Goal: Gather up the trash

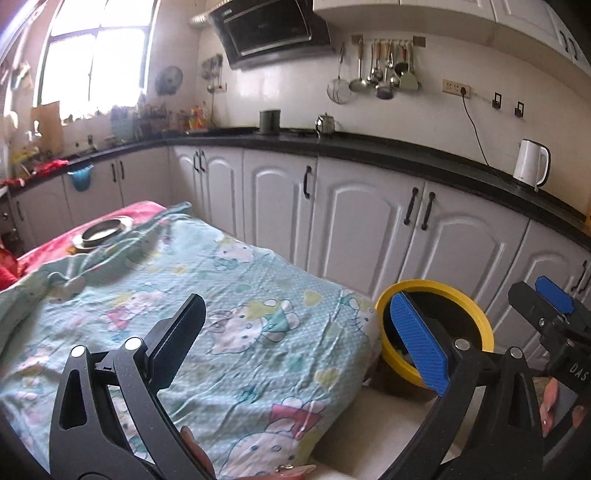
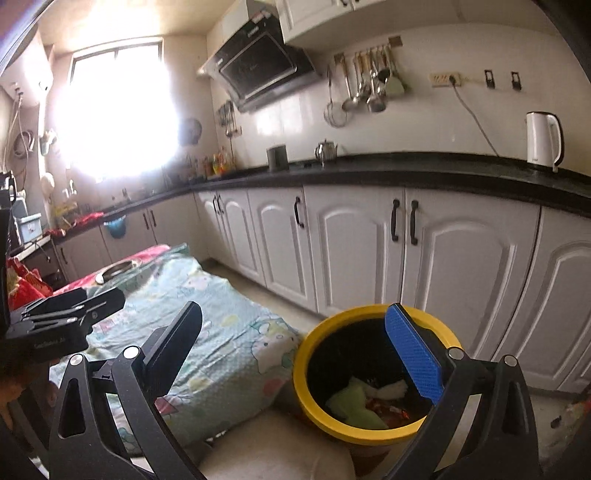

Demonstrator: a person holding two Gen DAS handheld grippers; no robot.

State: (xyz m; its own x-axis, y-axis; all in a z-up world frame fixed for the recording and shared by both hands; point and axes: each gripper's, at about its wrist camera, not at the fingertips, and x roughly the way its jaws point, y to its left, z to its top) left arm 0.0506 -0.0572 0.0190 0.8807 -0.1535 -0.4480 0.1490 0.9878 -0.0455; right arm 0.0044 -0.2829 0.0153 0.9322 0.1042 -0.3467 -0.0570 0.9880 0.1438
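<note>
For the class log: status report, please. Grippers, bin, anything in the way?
Left gripper open, empty, over cartoon-print cloth. Right gripper open, empty. Yellow-rimmed bin on floor beside cloth, trash inside. Nothing blocking the bin mouth.

A home kitchen: white arched cabinet doors are running under a black stone surface, a slanted black range hood and steel utensils are hanging above, and a white electric kettle is standing plugged in.

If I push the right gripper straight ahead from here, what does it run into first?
Probably the yellow-rimmed bin: the open right gripper points just over its near-left rim, beside the cloth-covered table. Depth is unclear; if it clears the rim, the white cabinets come next.
</note>
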